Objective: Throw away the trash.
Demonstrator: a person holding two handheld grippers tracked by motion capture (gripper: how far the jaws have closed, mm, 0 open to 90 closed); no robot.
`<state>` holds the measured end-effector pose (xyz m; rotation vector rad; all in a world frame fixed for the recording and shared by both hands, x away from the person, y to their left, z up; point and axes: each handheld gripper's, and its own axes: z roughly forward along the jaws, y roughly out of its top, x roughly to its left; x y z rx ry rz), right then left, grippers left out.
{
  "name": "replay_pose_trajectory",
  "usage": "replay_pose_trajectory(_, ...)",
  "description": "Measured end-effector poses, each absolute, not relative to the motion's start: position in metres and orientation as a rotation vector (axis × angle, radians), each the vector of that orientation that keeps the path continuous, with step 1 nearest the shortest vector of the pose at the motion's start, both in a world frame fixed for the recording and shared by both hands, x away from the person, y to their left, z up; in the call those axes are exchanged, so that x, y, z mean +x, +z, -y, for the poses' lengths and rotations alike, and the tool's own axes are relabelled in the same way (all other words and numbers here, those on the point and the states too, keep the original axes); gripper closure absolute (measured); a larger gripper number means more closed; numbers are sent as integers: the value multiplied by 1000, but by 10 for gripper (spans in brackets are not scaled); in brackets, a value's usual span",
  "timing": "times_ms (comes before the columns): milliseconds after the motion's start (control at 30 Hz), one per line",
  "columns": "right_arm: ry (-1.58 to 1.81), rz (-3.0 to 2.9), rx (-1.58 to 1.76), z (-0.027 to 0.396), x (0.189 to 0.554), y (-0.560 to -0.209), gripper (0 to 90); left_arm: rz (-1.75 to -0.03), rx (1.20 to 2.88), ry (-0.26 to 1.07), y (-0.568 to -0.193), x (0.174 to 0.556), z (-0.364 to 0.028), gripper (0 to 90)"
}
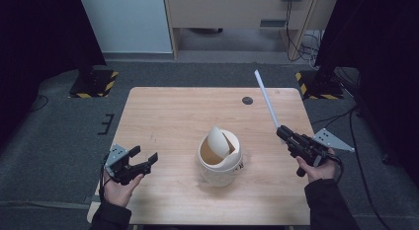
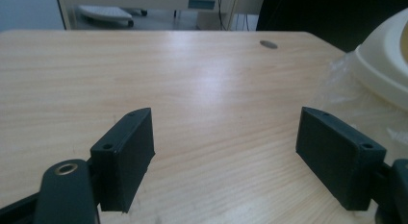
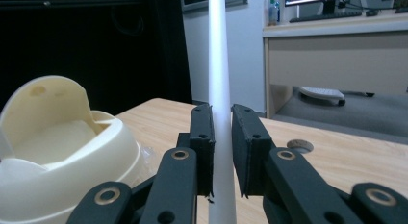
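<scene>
A: What is being held at this moment?

B: A long white stick (image 1: 267, 99) is being held by the right gripper (image 1: 282, 132). In the right gripper view the stick (image 3: 219, 89) is being pressed between the two jaws, which are closed tightly on its lower part. It is being pointed up and away over the far right part of the wooden table (image 1: 173, 111).

A: And the left gripper (image 1: 146, 157)?

B: Nothing is being carried by it. Its jaws are being kept wide apart above the table, to the left of the cream bin (image 1: 220, 158).

A: Where is the bin being kept?

B: In the middle of the near table half, with its swing lid (image 1: 219, 141) tilted open.

A: How much is done?

B: In my judgement, the picking up is done. The stick is not yet being put into the bin, which is well apart from it, so that part is probably left.
</scene>
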<state>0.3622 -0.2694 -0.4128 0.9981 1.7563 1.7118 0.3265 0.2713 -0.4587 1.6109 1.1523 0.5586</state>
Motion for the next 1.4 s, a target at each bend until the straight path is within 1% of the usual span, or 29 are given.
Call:
replay_pose_trajectory(267,1787,-1748,909,263,357,-396,794,-1118,1542,575,-435,335,-264,204)
replay_pose_trajectory(533,1848,-1772,826,250,352,-385,794,-1028,1494,559,-402,347,-235,214)
replay_pose_trajectory(700,1879,-1789,800,243,351,-383,793,-992,1485,546,-390,352,-220,224)
replay_pose_trajectory(767,1888,-1800,790,241,350,-383,794,-965,1472,537,-383,355,-208,228)
replay_pose_trajectory(1133,1926,-1843,744,228,344,-385,793,-863,1440,437,-356,362,-163,281)
replay_pose_trajectory(1400,1937,-1871,725,223,343,-388,793,-809,1436,424,-341,367,-138,300)
